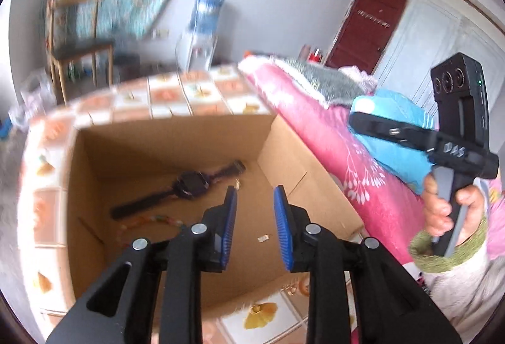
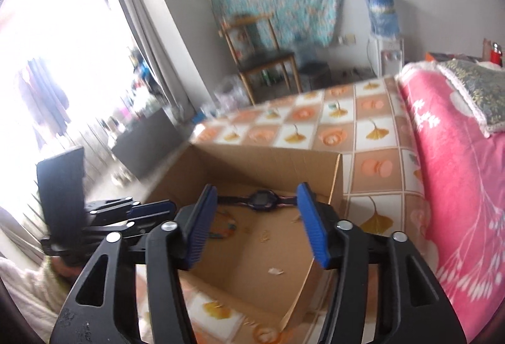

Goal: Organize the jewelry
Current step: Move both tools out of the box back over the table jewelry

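Pink blanket borders the tiled cloth where our cardboard box sits open. Above it we hold the left tongs slightly parted and the right tongs spread wide, both empty. Inside the box lie a dark watch, then a beaded bracelet beside it.

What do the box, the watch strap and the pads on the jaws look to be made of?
Box: corrugated cardboard, matte brown, with fold creases and raw cut edges. Watch strap: dark and dull, lying limp and flat, probably rubber or silicone; the blur leaves that open. Pads on the jaws: blue and finely ribbed, likely soft rubber or plastic, set on black, slightly glossy frames that look like moulded plastic.
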The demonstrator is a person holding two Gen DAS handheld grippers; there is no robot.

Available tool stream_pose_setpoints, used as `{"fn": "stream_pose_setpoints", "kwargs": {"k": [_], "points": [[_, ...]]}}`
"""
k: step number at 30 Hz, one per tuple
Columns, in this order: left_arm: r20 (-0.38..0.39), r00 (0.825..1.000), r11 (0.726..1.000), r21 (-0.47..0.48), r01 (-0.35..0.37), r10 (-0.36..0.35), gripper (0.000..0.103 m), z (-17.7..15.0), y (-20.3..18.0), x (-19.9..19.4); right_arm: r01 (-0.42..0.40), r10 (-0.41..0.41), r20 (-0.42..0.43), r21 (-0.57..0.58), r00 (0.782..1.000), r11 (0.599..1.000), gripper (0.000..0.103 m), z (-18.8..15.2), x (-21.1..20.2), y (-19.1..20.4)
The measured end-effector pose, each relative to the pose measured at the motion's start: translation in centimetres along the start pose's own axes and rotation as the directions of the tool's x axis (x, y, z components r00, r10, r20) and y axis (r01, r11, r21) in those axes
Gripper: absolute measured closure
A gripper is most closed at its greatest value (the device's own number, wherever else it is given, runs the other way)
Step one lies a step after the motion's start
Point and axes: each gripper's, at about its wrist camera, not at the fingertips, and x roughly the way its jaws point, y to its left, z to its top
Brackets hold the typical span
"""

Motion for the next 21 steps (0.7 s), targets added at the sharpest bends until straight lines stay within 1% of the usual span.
{"fn": "stream_pose_setpoints", "kwargs": {"k": [1, 3, 4, 5, 7, 10, 13, 14, 15, 16, 18, 21], "points": [[0.018, 1.000, 1.000, 0.017, 0.000, 0.000, 0.075, -0.6, -0.1, -1.0, -0.009, 0.009, 0.024, 0.004, 1.000, 1.000, 0.040, -0.8, -1.4, 0.3], [0.032, 0.999, 0.999, 0.044, 0.003, -0.004, 0.073, -2.0, -0.4, -2.7, -0.005, 0.005, 0.042, -0.002, 0.999, 1.000, 0.036, -2.1, -2.9, 0.8], [0.032, 0.999, 0.998, 0.058, 0.004, -0.006, 0.071, -2.7, -0.5, -3.3, 0.007, -0.007, 0.045, -0.010, 0.999, 1.000, 0.031, -3.0, -3.4, 1.2], [0.030, 1.000, 0.997, 0.075, 0.003, -0.005, 0.070, -3.7, -0.7, -4.0, 0.026, -0.025, 0.037, -0.018, 0.999, 1.000, 0.030, -4.2, -3.9, 1.5], [0.016, 1.000, 0.996, 0.091, 0.005, -0.007, 0.065, -5.3, -1.0, -4.7, 0.058, -0.058, 0.005, -0.005, 0.998, 0.998, 0.028, -6.5, -4.1, 1.8], [-0.026, 1.000, 0.996, 0.094, 0.010, -0.007, 0.061, -7.9, -1.5, -4.9, 0.060, -0.054, -0.072, 0.078, 0.996, 0.995, 0.028, -9.4, -3.0, 1.3], [-0.082, 0.996, 0.997, 0.072, 0.026, -0.020, 0.061, -10.2, -1.9, -3.9, 0.105, -0.079, -0.153, 0.167, 0.985, 0.980, 0.028, -12.4, -1.0, 0.2], [-0.102, 0.995, 0.997, 0.071, 0.015, -0.008, 0.061, -10.9, -2.1, -3.2, 0.114, -0.075, -0.183, 0.208, 0.980, 0.971, 0.029, -13.5, 0.1, -0.3], [-0.115, 0.993, 0.997, 0.077, 0.007, 0.002, 0.061, -11.4, -2.3, -2.6, 0.114, -0.070, -0.196, 0.225, 0.978, 0.968, 0.032, -14.1, 0.5, -0.6], [-0.124, 0.992, 0.996, 0.087, 0.003, 0.008, 0.061, -11.9, -2.5, -2.1, 0.123, -0.070, -0.221, 0.238, 0.973, 0.963, 0.035, -14.8, 1.5, -0.7], [-0.145, 0.989, 0.994, 0.107, -0.018, 0.033, 0.061, -12.7, -3.1, -0.7, 0.149, -0.091, -0.243, 0.230, 0.966, 0.962, 0.039, -15.4, 2.9, -0.5], [-0.167, 0.984, 0.991, 0.124, -0.049, 0.069, 0.061, -13.6, -3.2, 1.5, 0.176, -0.120, -0.260, 0.204, 0.958, 0.963, 0.045, -16.0, 4.4, -0.1]]}}
